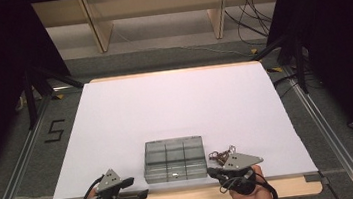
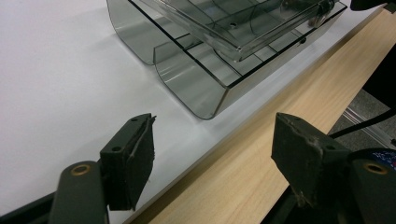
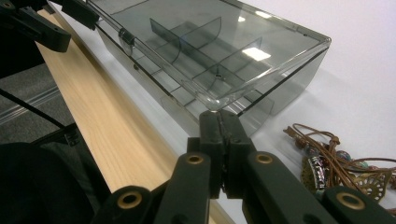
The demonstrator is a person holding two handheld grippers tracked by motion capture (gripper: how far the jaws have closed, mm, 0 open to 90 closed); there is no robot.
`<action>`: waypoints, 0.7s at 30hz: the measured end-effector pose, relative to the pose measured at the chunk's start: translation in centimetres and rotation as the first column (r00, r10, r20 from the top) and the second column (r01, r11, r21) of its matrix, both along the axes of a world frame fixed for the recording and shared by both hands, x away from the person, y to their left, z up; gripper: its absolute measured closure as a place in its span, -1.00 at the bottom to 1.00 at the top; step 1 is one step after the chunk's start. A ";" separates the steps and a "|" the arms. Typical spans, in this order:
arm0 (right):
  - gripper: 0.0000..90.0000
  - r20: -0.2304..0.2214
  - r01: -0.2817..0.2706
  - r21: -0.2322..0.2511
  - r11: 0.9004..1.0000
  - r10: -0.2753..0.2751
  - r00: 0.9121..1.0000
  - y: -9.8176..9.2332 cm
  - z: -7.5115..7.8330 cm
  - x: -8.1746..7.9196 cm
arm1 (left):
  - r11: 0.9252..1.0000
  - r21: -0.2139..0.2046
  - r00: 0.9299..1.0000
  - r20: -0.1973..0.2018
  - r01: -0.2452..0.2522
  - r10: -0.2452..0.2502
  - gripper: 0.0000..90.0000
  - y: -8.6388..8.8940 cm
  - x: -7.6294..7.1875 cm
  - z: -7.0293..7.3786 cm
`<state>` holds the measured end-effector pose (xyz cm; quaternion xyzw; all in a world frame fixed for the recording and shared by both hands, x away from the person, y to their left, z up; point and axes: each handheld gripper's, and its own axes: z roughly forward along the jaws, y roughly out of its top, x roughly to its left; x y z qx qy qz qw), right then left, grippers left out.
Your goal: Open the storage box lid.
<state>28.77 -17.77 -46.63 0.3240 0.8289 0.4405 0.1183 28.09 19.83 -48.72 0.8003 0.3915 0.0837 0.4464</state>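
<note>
**Lid corner met by closed right jaws, necklace still on the table**

High view: a smoke-grey clear compartment box [image 1: 175, 159] is seen near the front edge of the white table [image 1: 165, 106], between the two grippers. The left gripper [image 1: 142, 193] is held at the wooden front edge, just left of the box and apart from it. The right gripper [image 1: 212, 172] is placed at the box's front right corner. A brown cord necklace [image 1: 222, 153] is lying on the white surface just right of the box, outside it.

Left gripper view: the jaws of the left gripper [image 2: 212, 156] are spread wide, with nothing between them. The box [image 2: 219, 51] is seen ahead, and its lid [image 2: 233, 21] is seen slightly raised above the base.

Right gripper view: the jaws of the right gripper [image 3: 219, 122] are clenched together, their tips set at or under the corner of the lid [image 3: 210, 42]; whether the lid edge is pinched or merely touched cannot be told. The dividers are visible through the lid and the compartments appear empty. The necklace [image 3: 341, 161] is lying beside the jaws, untouched.

Progress, as judged: the work is at an early stage. The lid appears partly lifted at most; it is still to be opened fully, and the necklace is still to be picked up and laid inside a compartment.
</note>
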 end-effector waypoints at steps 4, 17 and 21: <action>1.00 0.015 -0.017 0.011 1.000 0.017 1.000 0.0 0.0 0.3 | 1.000 -0.013 1.000 -0.002 -0.011 0.011 -0.35 -0.1 0.0 -0.1; 0.99 0.034 -0.009 0.047 0.999 0.007 0.999 0.5 0.8 0.9 | 0.999 -0.011 0.999 -0.004 -0.037 0.037 -0.36 0.1 0.1 -0.1; 0.99 0.055 -0.019 0.056 0.998 0.016 0.998 0.7 1.1 1.3 | 0.999 -0.012 0.999 -0.009 -0.042 0.042 -0.36 0.2 0.2 -0.1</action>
